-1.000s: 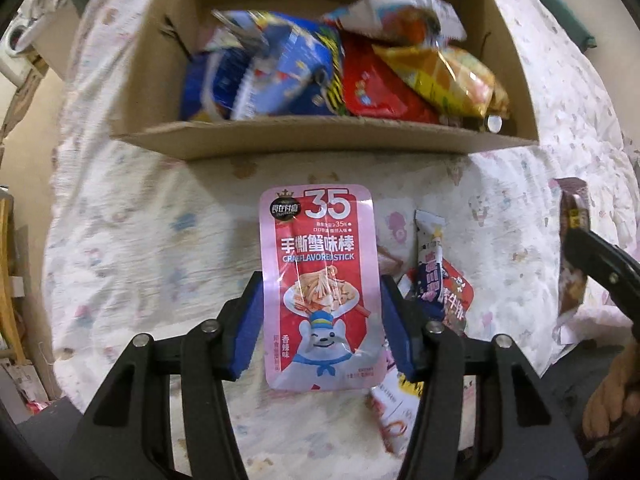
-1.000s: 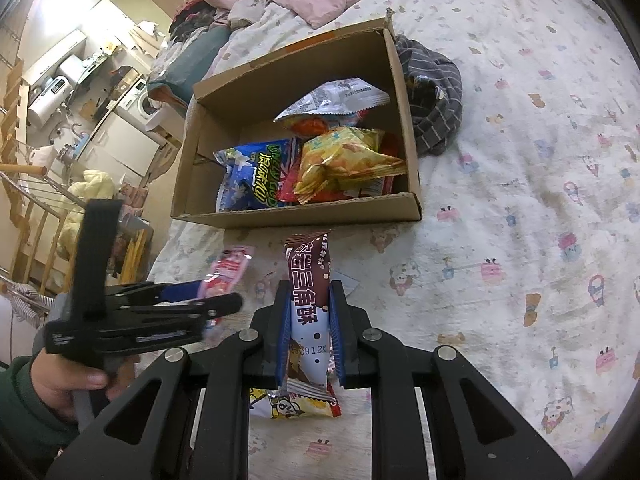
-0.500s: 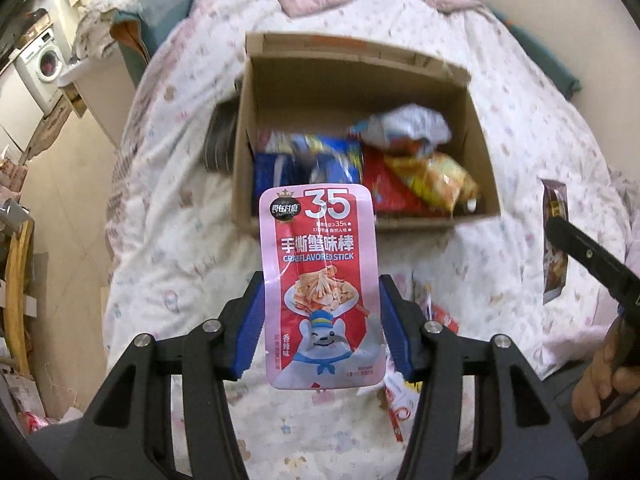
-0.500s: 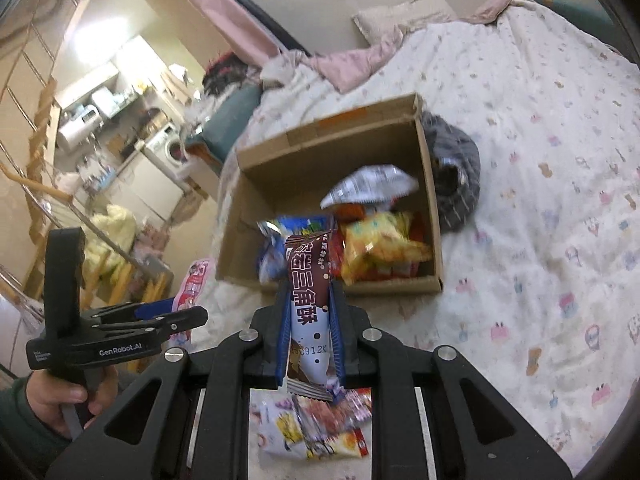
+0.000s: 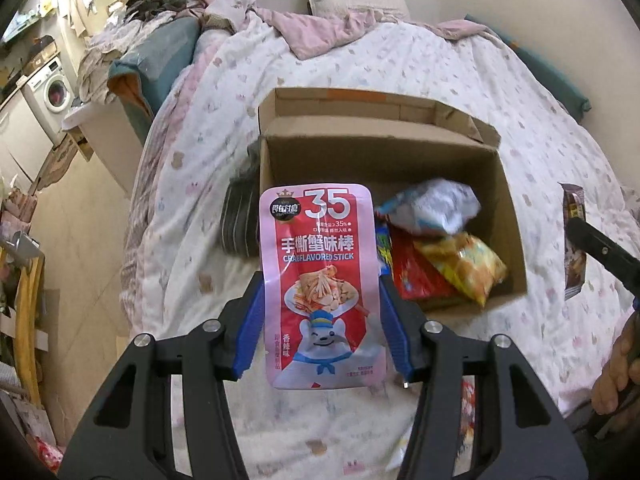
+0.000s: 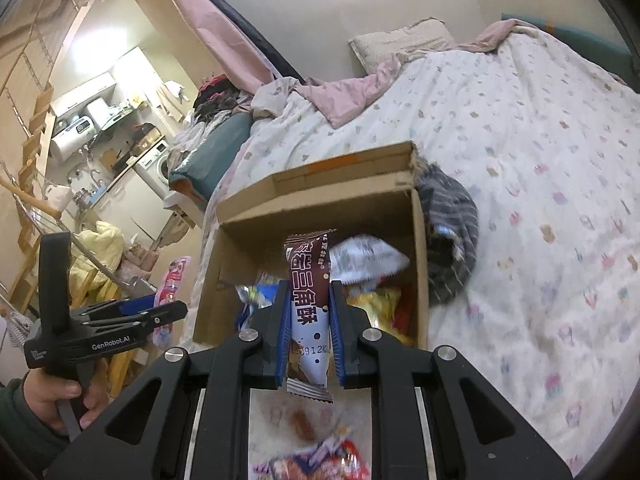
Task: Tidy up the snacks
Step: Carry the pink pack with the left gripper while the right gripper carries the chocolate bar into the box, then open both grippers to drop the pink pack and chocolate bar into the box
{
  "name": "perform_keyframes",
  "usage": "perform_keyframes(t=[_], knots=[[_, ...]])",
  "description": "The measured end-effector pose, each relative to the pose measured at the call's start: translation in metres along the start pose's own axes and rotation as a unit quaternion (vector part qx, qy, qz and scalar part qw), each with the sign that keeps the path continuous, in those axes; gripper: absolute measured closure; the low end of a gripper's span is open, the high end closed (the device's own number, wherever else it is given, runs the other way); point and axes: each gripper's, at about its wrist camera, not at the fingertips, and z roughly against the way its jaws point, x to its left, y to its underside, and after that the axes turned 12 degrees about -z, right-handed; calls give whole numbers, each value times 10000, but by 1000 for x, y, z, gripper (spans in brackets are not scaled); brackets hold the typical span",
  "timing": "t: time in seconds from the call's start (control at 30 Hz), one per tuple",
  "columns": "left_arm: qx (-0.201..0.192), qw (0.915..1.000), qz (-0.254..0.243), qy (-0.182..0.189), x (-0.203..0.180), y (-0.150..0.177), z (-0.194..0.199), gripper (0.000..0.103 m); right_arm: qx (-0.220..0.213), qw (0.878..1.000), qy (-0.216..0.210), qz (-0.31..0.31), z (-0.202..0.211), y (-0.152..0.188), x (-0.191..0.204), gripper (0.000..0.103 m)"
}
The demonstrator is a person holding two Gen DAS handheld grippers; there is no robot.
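Holding left: the left tool [image 5: 322,312] is clenched on a pink crab-stick packet [image 5: 320,284], blue pads [image 5: 250,328] pressing both long edges; the packet stands upright, off the bed.
Left hand: a hand [image 6: 60,394] in a green sleeve grips the left tool's handle in the right wrist view.
Box: an open cardboard box [image 5: 404,148] sits on the patterned bed cover [image 5: 532,92], just beyond the packet.
Box contents: a yellow bag [image 5: 466,266], a red bag [image 5: 420,276] and a silver-white bag [image 5: 436,208] lie heaped at its near right side.
Beside the box: a striped grey cloth [image 6: 452,236] touches its outer wall.
Holding right: the right tool [image 6: 309,334] is clenched on a narrow brown snack bar [image 6: 308,312], upright, in front of the box.
Below: blurred loose packets [image 6: 316,460] lie on the bed.
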Motion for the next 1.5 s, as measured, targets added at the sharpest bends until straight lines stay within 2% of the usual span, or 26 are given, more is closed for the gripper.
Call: perform_keyframes(t=[0.2,0.37,0.43,0.53,0.63,0.77,1.1,1.33,1.37,1.4,1.47,1.5], knots=[[-123,9998,63,113,1,-22,-27,53,240,9996,-83,-138,-44,-12,-4,84],[-404,9991,-138,84,-4,-32,-49,53,523,9984,-187,-130,-77,-14,4,84],[-286,9993,-257,9,-9,-31,-60,53,655,9975,-209,-142,-85,-10,7,84],[-142,9995,-156,226,-10,-30,-68,53,798,9967,-168,22,-94,-2,12,84],[-59,9997,-97,199,-10,-30,-71,51,981,9950,-167,14,-102,2,10,84],[-32,9991,115,408,-5,-31,-72,50,1055,9943,-164,-54,-105,5,5,84],[-110,9992,145,361,-2,-30,-68,49,836,9956,-360,-231,-91,-4,1,82],[29,9994,-36,333,-9,-28,-71,48,854,9952,-382,-288,-91,-4,-1,81],[24,9994,-40,340,-10,-28,-70,44,847,9953,-386,-284,-90,-3,0,81],[17,9994,-42,342,-10,-28,-70,35,839,9953,-399,-290,-89,-3,0,81],[-24,9996,-36,295,-10,-27,-68,24,822,9954,-394,-286,-89,-4,0,80],[-71,9996,-44,273,-11,-27,-66,24,812,9955,-393,-276,-88,-4,1,80]])
